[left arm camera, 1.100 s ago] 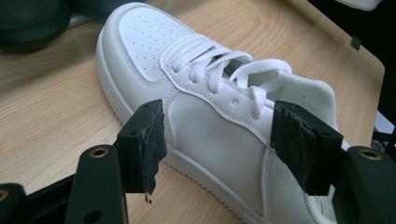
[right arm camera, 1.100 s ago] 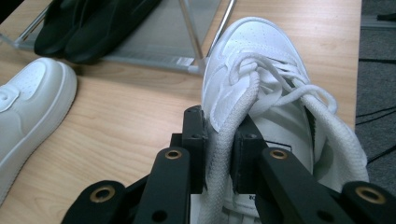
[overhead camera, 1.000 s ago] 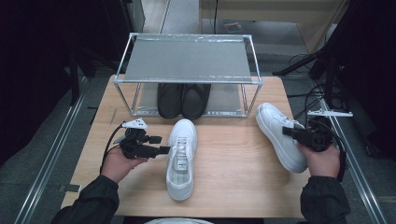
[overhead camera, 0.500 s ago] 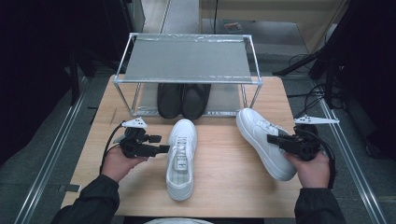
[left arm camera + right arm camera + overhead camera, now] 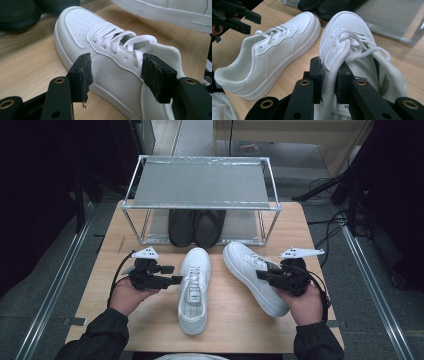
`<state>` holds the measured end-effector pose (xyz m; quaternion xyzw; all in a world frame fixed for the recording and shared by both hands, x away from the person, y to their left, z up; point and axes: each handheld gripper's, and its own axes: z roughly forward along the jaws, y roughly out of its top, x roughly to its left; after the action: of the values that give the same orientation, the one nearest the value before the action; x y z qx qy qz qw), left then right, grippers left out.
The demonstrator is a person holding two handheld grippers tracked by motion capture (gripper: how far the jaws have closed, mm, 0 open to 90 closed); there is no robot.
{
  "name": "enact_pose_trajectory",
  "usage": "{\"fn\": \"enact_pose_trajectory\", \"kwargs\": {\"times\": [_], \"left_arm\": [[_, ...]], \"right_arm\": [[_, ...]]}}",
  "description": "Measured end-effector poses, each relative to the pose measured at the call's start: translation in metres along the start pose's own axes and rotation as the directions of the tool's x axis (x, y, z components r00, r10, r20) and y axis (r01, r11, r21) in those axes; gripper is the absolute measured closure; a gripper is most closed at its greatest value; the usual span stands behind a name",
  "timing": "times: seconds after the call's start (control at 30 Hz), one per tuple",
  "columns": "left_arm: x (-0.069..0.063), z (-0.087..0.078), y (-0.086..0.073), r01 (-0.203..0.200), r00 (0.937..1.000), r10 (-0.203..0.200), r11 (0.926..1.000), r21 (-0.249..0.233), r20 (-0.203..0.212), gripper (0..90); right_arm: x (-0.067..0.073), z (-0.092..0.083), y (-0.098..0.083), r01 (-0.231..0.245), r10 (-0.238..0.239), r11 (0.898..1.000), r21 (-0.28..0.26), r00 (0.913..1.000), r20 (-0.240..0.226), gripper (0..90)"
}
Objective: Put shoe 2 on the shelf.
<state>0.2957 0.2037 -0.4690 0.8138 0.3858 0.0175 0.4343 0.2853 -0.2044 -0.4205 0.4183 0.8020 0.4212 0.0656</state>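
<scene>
Two white sneakers lie on the wooden table point(image 5: 230, 325). My right gripper point(image 5: 264, 274) point(image 5: 329, 75) is shut on the tongue and a lace of the right sneaker point(image 5: 250, 270) point(image 5: 348, 27), whose toe points toward the rack. The left sneaker point(image 5: 194, 290) point(image 5: 82, 27) point(image 5: 274, 52) lies flat at the table's middle, close beside the other. My left gripper point(image 5: 174, 274) point(image 5: 115, 75) is open at that sneaker's left side, its jaws on either side of the lace area without touching it.
A metal two-level shoe rack point(image 5: 200, 180) stands at the table's far side. A pair of black shoes point(image 5: 196, 227) point(image 5: 327, 6) sits on its lower level, just beyond the sneakers' toes. Cables trail on the floor at the right.
My right gripper has carried the right sneaker leftward from the table's right edge to just beside the left sneaker. The left gripper and left sneaker have stayed put.
</scene>
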Motion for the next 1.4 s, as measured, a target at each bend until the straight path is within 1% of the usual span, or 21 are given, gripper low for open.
{"fn": "enact_pose_trajectory", "kwargs": {"times": [0.1, 0.2, 0.3, 0.4, 0.5, 0.57, 0.63, 0.7, 0.77, 0.87, 0.9, 0.93, 1.03, 1.07, 1.13, 1.17, 1.2, 1.23, 1.27, 1.3, 1.4], "left_arm": [[0.000, 0.000, 0.000, -0.005, 1.0000, 0.005, 1.0000, 0.003, 0.002, 41.0], [0.001, 0.001, 0.000, 0.000, 1.0000, 0.000, 1.0000, 0.008, 0.000, 40.9], [0.001, 0.001, -0.001, -0.010, 0.9999, 0.010, 1.0000, -0.002, -0.005, 41.2], [0.000, 0.001, -0.001, -0.021, 0.9998, 0.021, 0.9998, -0.004, -0.007, 41.3], [0.001, 0.002, -0.001, -0.017, 0.9998, 0.017, 0.9999, 0.000, -0.008, 41.3], [0.002, 0.002, -0.001, -0.016, 0.9998, 0.016, 0.9999, 0.003, -0.011, 41.3], [0.003, 0.001, -0.002, -0.015, 0.9998, 0.015, 0.9999, 0.003, -0.010, 41.2], [0.004, 0.000, -0.002, -0.010, 0.9999, 0.010, 0.9999, -0.003, -0.009, 41.1], [0.004, 0.000, -0.002, -0.008, 0.9999, 0.008, 1.0000, -0.004, -0.009, 41.1], [0.004, 0.001, -0.002, -0.013, 0.9999, 0.013, 0.9999, 0.001, -0.010, 41.1], [0.004, 0.001, -0.002, -0.011, 0.9999, 0.011, 0.9999, 0.003, -0.003, 41.1], [0.004, 0.002, -0.002, -0.009, 1.0000, 0.009, 0.9999, 0.006, -0.004, 41.0], [0.004, 0.002, -0.002, -0.009, 0.9999, 0.009, 0.9999, 0.013, -0.006, 40.7], [0.004, 0.002, -0.002, -0.008, 0.9999, 0.008, 0.9999, 0.015, -0.006, 40.5], [0.004, 0.003, -0.002, -0.008, 1.0000, 0.008, 0.9998, 0.016, -0.002, 40.6], [0.004, 0.003, -0.002, -0.008, 1.0000, 0.008, 0.9998, 0.017, 0.000, 40.6], [0.004, 0.003, -0.002, -0.010, 1.0000, 0.010, 0.9998, 0.017, 0.001, 40.6], [0.003, 0.003, -0.002, -0.011, 0.9999, 0.011, 0.9998, 0.018, 0.003, 40.6], [0.003, 0.003, -0.002, -0.013, 0.9999, 0.013, 0.9998, 0.018, 0.003, 40.5], [0.003, 0.003, -0.003, -0.016, 0.9999, 0.016, 0.9997, 0.019, 0.004, 40.5], [0.004, 0.003, -0.003, -0.001, 1.0000, 0.001, 0.9997, 0.023, 0.005, 39.5]], "right_arm": [[0.007, 0.007, 0.000, 0.014, -0.014, 1.000, -0.001, 0.9999, 0.002, 80.2], [0.012, 0.016, 0.002, 0.043, -0.043, 0.999, 0.007, 0.9990, 0.014, 80.2], [0.016, 0.022, 0.003, 0.064, -0.065, 0.998, 0.016, 0.9976, 0.025, 80.0], [0.021, 0.027, 0.004, 0.097, -0.098, 0.995, 0.033, 0.9941, 0.046, 79.9], [0.026, 0.035, 0.004, 0.124, -0.128, 0.991, 0.056, 0.9892, 0.072, 79.7], [0.028, 0.041, 0.003, 0.131, -0.136, 0.989, 0.074, 0.9879, 0.075, 79.8], [0.033, 0.046, 0.001, 0.123, -0.129, 0.989, 0.082, 0.9893, 0.069, 80.0], [0.038, 0.051, -0.001, 0.127, -0.133, 0.988, 0.092, 0.9893, 0.059, 80.2], [0.041, 0.054, -0.004, 0.118, -0.124, 0.988, 0.104, 0.9910, 0.051, 80.2], [0.044, 0.057, -0.007, 0.074, -0.077, 0.990, 0.119, 0.9968, 0.022, 80.6], [0.045, 0.057, -0.008, 0.062, -0.065, 0.991, 0.121, 0.9978, 0.016, 80.7], [0.046, 0.058, -0.008, 0.056, -0.058, 0.991, 0.124, 0.9983, 0.009, 80.7], [0.050, 0.059, -0.009, 0.056, -0.056, 0.990, 0.127, 0.9984, -0.004, 80.5], [0.050, 0.060, -0.009, 0.053, -0.052, 0.990, 0.131, 0.9986, -0.009, 80.3], [0.052, 0.063, -0.011, 0.044, -0.039, 0.989, 0.144, 0.9984, -0.042, 79.8], [0.052, 0.065, -0.012, 0.031, -0.022, 0.985, 0.167, 0.9982, -0.057, 80.1], [0.054, 0.069, -0.014, 0.025, -0.014, 0.983, 0.183, 0.9981, -0.060, 80.2], [0.056, 0.070, -0.015, 0.024, -0.013, 0.982, 0.187, 0.9982, -0.058, 80.5], [0.059, 0.071, -0.015, 0.026, -0.019, 0.985, 0.173, 0.9989, -0.044, 80.3], [0.059, 0.072, -0.014, 0.030, -0.023, 0.985, 0.170, 0.9989, -0.041, 80.2], [0.060, 0.075, -0.013, 0.016, -0.007, 0.987, 0.158, 0.9984, -0.056, 79.7]]}}
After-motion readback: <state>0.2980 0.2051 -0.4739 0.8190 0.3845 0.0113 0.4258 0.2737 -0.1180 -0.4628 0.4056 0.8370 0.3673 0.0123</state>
